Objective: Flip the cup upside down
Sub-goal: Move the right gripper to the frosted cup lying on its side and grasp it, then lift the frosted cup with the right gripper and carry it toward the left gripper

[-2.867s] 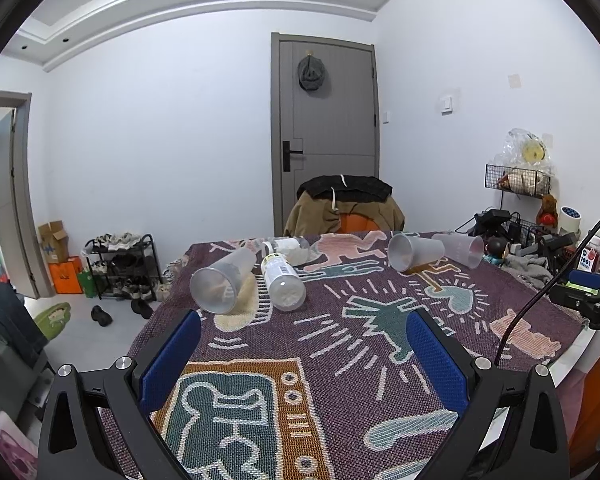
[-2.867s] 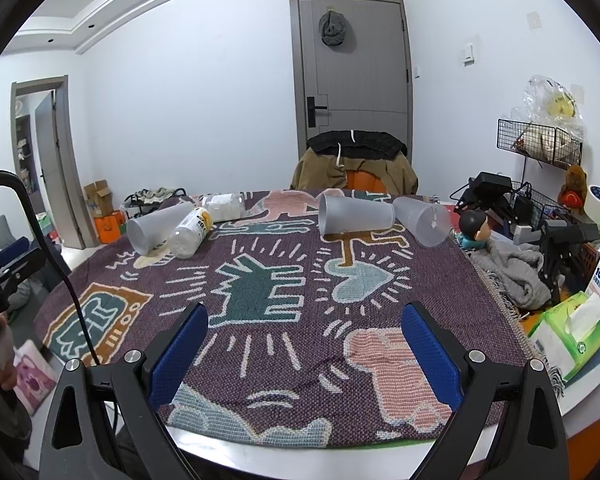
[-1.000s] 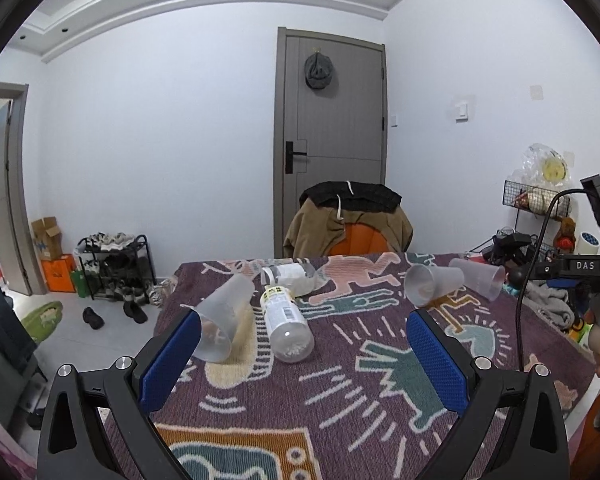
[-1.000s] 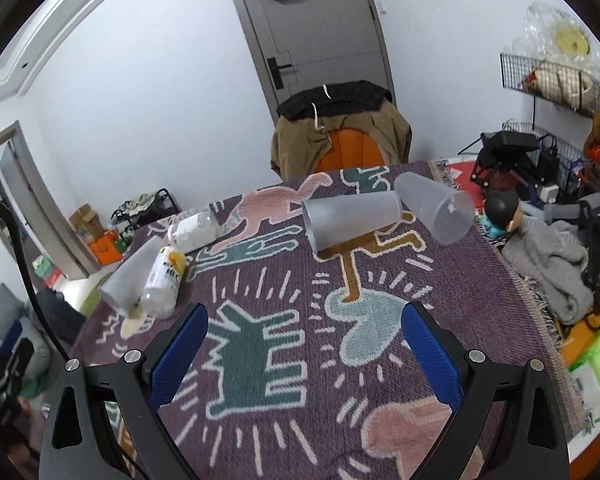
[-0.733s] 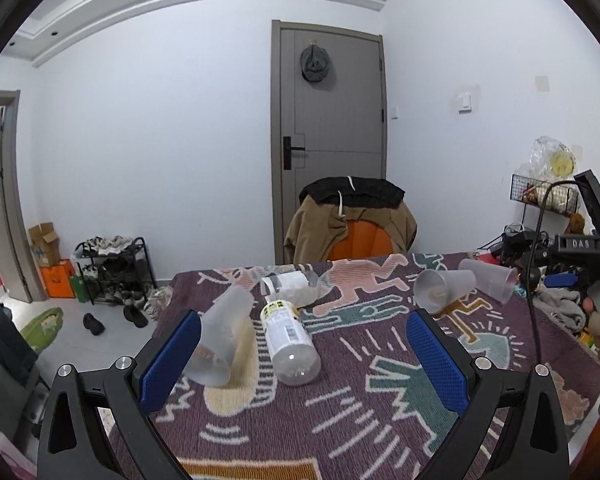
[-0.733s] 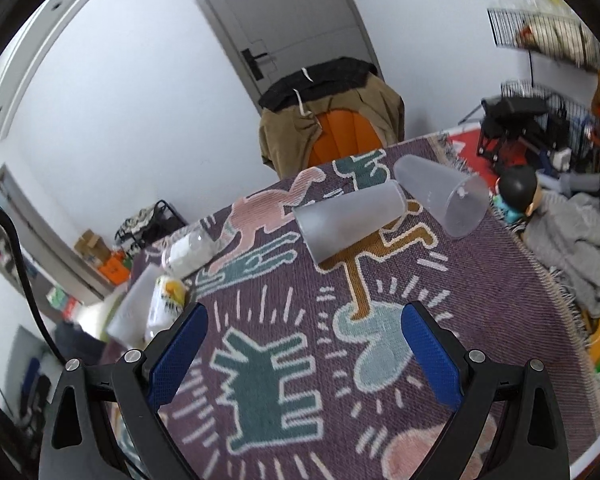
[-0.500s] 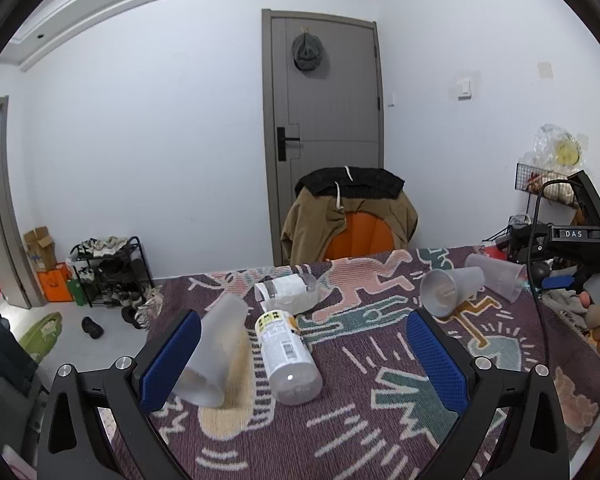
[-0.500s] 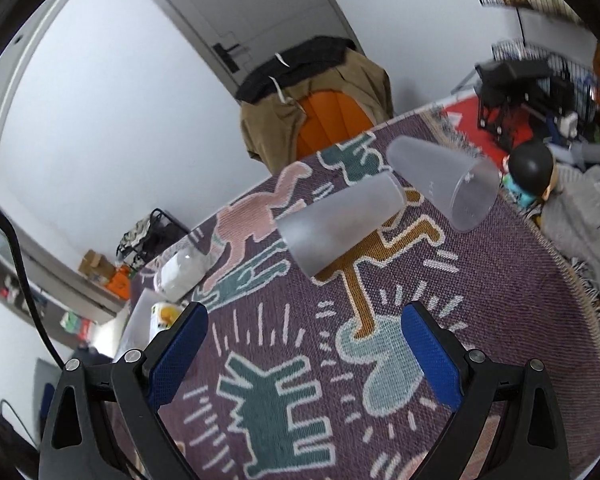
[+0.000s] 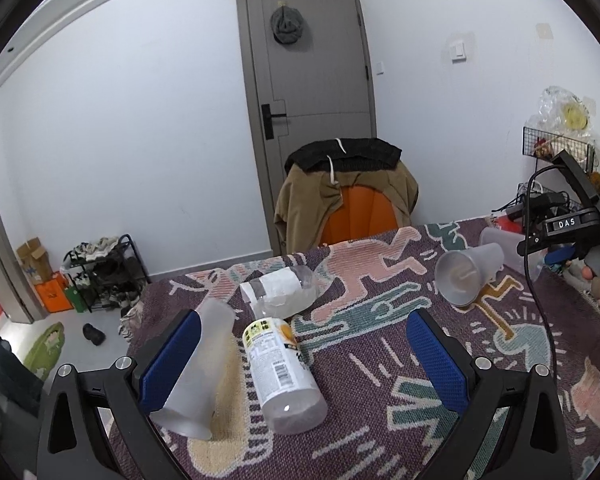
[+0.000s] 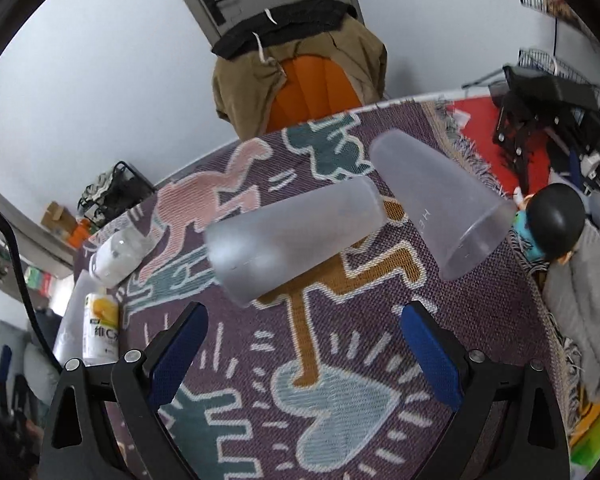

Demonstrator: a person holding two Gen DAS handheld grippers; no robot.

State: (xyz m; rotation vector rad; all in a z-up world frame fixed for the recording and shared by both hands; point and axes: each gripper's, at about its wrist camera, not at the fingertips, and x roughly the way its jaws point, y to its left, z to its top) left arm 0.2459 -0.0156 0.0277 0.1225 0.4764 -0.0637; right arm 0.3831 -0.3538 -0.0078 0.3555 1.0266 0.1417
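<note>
Three frosted plastic cups lie on their sides on the patterned purple cloth. One cup (image 9: 198, 376) lies at the left, just behind my left gripper's left finger. My left gripper (image 9: 304, 364) is open and empty. Two more cups lie at the right: one (image 10: 296, 240) with its mouth toward the left, another (image 10: 444, 208) beside it with its mouth toward the right. My right gripper (image 10: 302, 354) is open and empty, hovering just short of the nearer cup. The right gripper's body (image 9: 572, 224) shows at the right edge of the left wrist view, above those cups (image 9: 466, 274).
A labelled bottle (image 9: 280, 376) and a clear bottle (image 9: 280, 292) lie beside the left cup. A chair draped with jackets (image 9: 344, 192) stands behind the table. A toy figure (image 10: 552, 224), grey cloth (image 10: 584, 304) and wire racks crowd the table's right side.
Both grippers have moved forward over the table. The right one has tilted down and closed in on the two right cups. The left one has neared the left cup and bottles.
</note>
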